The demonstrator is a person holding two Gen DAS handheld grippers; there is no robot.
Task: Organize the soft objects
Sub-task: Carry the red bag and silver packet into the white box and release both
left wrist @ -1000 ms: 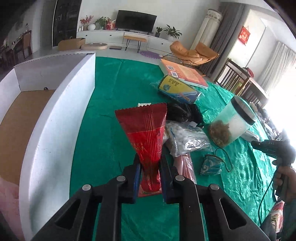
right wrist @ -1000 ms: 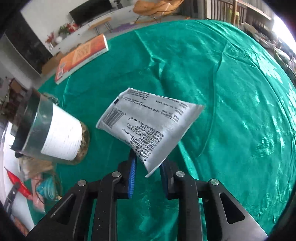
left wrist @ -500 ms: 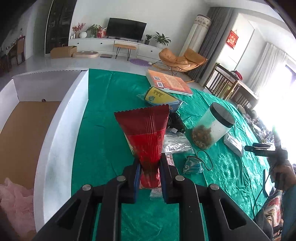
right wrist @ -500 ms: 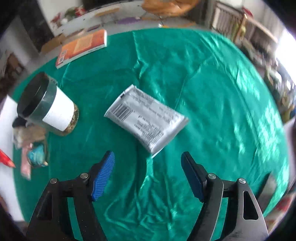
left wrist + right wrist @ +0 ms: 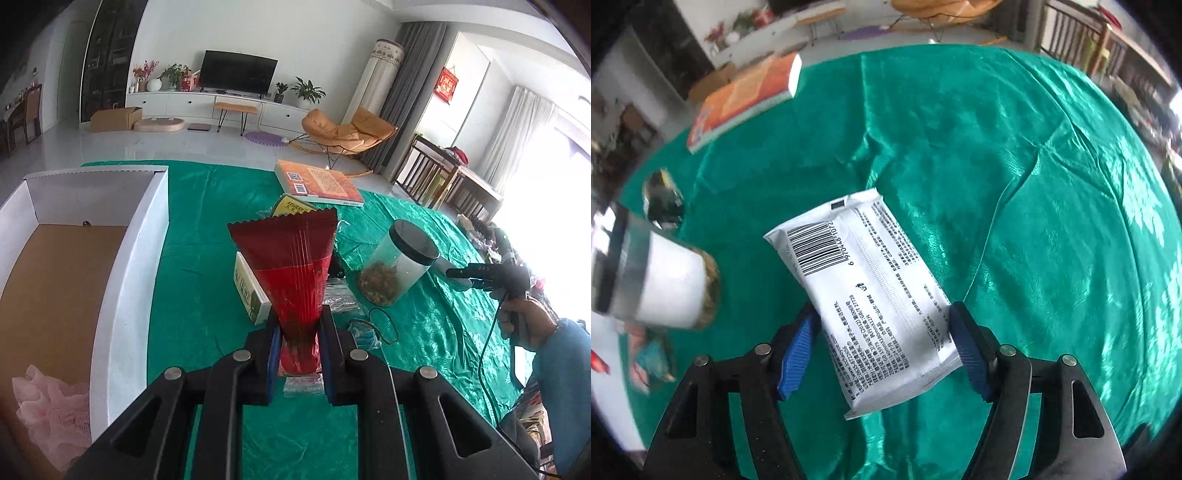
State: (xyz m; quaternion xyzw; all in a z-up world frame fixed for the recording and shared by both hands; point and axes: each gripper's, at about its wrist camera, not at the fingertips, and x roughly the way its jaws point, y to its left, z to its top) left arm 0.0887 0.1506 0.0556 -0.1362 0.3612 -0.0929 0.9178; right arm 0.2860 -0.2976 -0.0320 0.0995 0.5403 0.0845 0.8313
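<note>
Green cloth covers your table [image 5: 192, 295]. One pink soft thing [image 5: 51, 406] lies in the white box [image 5: 125, 280]. Your left gripper [image 5: 297, 347] clenches the red packet [image 5: 291, 273]. Your right gripper [image 5: 882, 350] has been closing around the white pack [image 5: 871, 295], perhaps touching. Several items remain.

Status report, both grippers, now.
Left gripper shut on red foil snack pouch. Right gripper closing around white barcoded wipes pack. White cardboard box left, unobstructed.
</note>
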